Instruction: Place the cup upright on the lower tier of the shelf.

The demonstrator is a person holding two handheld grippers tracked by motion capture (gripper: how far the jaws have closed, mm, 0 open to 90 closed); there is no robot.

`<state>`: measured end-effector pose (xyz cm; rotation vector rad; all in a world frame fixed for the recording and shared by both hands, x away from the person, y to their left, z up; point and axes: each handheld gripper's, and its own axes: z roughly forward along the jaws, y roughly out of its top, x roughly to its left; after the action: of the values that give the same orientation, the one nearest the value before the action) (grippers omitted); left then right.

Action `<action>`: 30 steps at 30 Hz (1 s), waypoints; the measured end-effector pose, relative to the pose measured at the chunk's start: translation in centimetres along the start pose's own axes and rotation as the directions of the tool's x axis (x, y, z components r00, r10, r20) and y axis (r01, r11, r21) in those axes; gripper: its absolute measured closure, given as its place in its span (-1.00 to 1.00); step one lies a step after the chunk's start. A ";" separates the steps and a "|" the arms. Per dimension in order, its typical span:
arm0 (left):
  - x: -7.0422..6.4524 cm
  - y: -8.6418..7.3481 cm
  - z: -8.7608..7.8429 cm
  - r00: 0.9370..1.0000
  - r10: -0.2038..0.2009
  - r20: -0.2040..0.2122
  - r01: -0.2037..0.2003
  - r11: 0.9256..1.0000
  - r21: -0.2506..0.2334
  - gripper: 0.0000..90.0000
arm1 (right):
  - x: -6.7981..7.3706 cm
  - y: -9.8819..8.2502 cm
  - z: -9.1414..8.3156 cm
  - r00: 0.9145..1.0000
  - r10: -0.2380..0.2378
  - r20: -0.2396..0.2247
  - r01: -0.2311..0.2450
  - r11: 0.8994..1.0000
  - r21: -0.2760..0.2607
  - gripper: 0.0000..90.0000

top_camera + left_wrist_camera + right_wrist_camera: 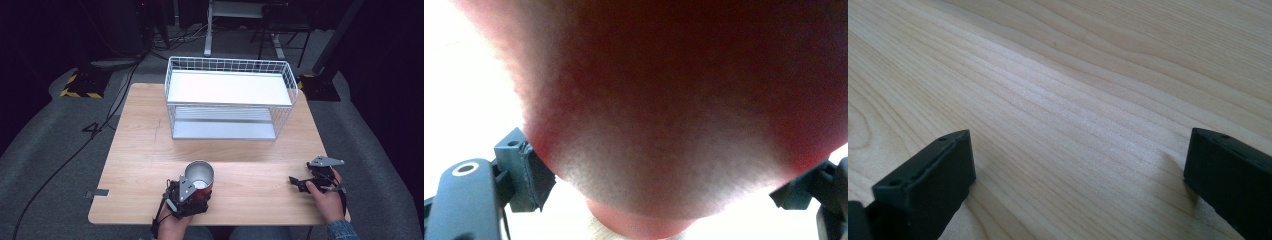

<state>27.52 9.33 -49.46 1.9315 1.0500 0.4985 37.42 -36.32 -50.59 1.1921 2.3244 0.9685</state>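
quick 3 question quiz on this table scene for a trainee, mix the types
1. True or false: the left gripper is shut on the red cup.
2. What lies between the right gripper's jaws? A) a spoon B) bare wooden table C) the cup
3. Which white thing stands at the table's far side?

Key: 1 true. 2 B. 3 the wire basket rack.

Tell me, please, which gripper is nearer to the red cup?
Left. The left gripper is clamped around the red cup, while the right gripper rests apart on the table, off to its side.
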 end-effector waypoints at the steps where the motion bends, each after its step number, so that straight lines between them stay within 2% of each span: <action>1: 0.0 0.0 0.0 1.000 0.002 -0.006 -0.002 1.000 0.001 -0.62 | 0.0 0.0 0.0 1.000 -0.002 0.000 0.002 1.000 0.001 -1.00; 3: -0.1 0.0 -0.1 1.000 -0.008 -0.011 0.008 1.000 0.003 -0.62 | 0.0 0.0 0.0 1.000 -0.002 0.000 0.002 1.000 0.001 -1.00; 6: 0.0 0.2 -0.2 0.999 0.012 -0.033 -0.011 1.000 0.014 -0.61 | 0.0 0.0 0.0 1.000 -0.001 0.000 0.001 1.000 0.000 -1.00; 7: 0.0 0.2 -0.3 1.000 -0.002 -0.026 0.002 1.000 0.015 -0.61 | 0.0 0.0 0.0 1.000 -0.001 0.000 0.001 1.000 0.000 -1.00; 11: 0.1 0.6 -0.7 1.000 -0.015 0.000 0.015 1.000 0.019 -0.61 | 0.0 0.0 0.0 1.000 0.000 0.000 0.000 1.000 0.000 -1.00; 14: 0.0 1.2 -1.0 1.000 -0.003 0.011 0.003 1.000 0.016 -0.61 | 0.0 0.0 0.0 1.000 -0.003 -0.002 0.003 1.000 0.000 -1.00; 17: -0.2 1.9 -1.4 1.000 0.026 0.010 -0.026 1.000 0.011 -0.61 | 0.0 0.0 0.0 1.000 -0.004 -0.003 0.004 1.000 0.000 -1.00; 21: 0.0 2.8 -1.7 0.998 0.048 0.043 -0.049 0.999 0.020 -0.61 | 0.0 0.0 0.0 1.000 -0.004 -0.003 0.004 1.000 0.000 -1.00; 26: 0.4 3.7 -1.7 0.997 0.057 0.059 -0.058 0.998 0.024 -0.61 | 0.0 0.0 0.0 1.000 -0.004 -0.003 0.004 1.000 0.000 -1.00; 27: 0.4 3.9 -1.7 0.997 0.044 0.067 -0.046 0.999 0.029 -0.61 | 0.0 0.0 0.0 1.000 -0.004 -0.003 0.004 1.000 -0.001 -1.00; 30: 0.7 4.5 -1.6 0.998 0.037 0.058 -0.039 0.999 0.037 -0.61 | 0.0 0.0 0.0 1.000 -0.004 -0.003 0.004 1.000 -0.001 -1.00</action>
<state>29.01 9.42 -44.92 1.9909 0.9941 0.4443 37.42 -36.31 -50.60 1.1864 2.3274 0.9700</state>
